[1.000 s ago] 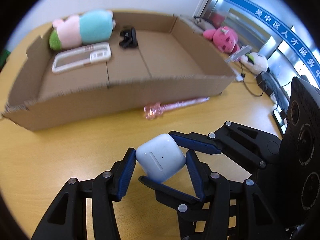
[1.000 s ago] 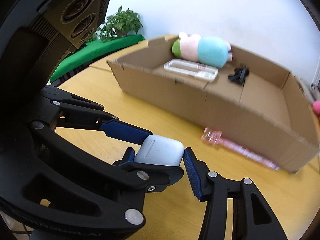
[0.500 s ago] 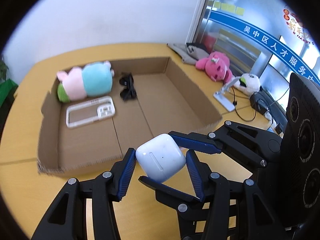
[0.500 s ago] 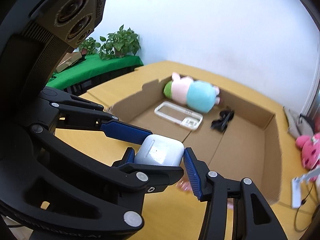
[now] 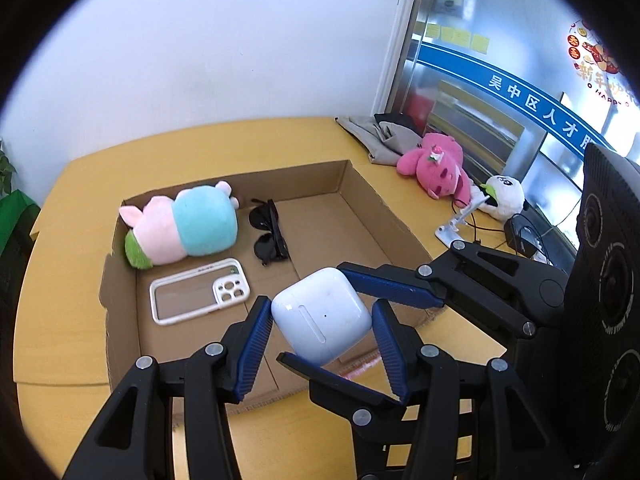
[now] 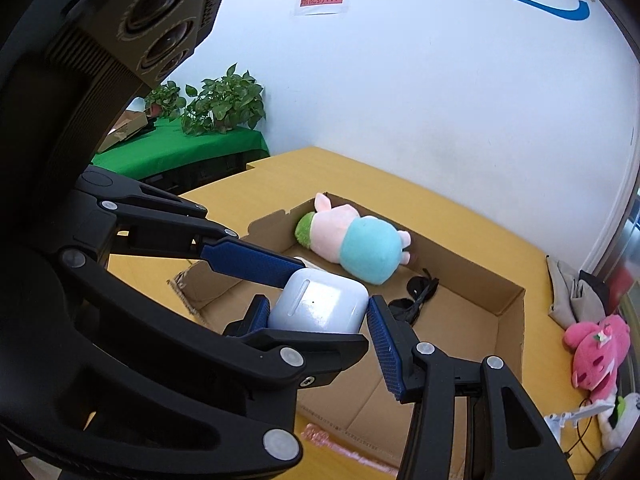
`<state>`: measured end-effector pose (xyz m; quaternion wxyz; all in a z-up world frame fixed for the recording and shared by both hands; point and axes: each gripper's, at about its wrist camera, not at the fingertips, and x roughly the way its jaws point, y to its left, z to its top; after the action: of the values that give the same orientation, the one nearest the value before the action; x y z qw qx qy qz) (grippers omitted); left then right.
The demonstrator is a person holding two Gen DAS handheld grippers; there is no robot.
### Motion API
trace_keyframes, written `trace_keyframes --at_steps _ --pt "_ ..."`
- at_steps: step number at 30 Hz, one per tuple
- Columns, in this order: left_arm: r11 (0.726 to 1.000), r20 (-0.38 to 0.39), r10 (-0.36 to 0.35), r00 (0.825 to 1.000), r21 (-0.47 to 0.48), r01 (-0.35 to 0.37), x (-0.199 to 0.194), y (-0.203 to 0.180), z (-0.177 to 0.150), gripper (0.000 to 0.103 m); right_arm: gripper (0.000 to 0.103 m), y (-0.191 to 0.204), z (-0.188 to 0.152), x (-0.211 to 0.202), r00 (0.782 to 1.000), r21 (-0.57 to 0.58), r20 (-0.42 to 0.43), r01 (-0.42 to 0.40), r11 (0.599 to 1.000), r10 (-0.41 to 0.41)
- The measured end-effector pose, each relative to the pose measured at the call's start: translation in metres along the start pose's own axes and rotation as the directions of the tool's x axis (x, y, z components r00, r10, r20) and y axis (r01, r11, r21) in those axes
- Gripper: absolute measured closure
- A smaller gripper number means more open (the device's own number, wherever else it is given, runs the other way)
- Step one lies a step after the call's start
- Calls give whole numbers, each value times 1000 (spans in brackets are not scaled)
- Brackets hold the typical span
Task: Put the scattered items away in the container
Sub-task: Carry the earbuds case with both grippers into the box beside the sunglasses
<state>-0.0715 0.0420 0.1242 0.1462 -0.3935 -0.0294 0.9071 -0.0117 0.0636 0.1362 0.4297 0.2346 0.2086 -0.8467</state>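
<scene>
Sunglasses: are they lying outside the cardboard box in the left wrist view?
No, the sunglasses lie on the floor of the cardboard box, beside the plush toy.

The cardboard box (image 5: 362,196) is bare on its right half; plush toy (image 5: 184,226), sunglasses (image 5: 269,236) and phone case (image 5: 198,292) crowd the left

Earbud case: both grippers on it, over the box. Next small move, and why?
Probably carry it a little further forward and lower it onto bare box floor. The earbud case is pinched by both the left gripper and the right gripper, hanging above the cardboard box near its front wall. The floor right of the phone case and sunglasses looks free.
</scene>
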Motion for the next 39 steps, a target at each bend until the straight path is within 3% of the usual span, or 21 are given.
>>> trace_keyframes --at_steps 14,21,32,39 --pt "999 -52 -45 998 -9 44 54 32 43 52 49 -47 19 55 999 52 -52 -1 999 4" --pt "996 -137 -86 987 -28 83 106 48 64 53 49 -83 19 97 992 115 -127 -10 993 24" --pt "987 -317 -149 937 -107 121 192 71 55 53 49 -120 -17 166 954 237 -275 -52 970 118" --pt "968 -393 -208 895 -213 132 231 90 45 52 49 -135 -35 203 906 288 -376 -86 954 195"
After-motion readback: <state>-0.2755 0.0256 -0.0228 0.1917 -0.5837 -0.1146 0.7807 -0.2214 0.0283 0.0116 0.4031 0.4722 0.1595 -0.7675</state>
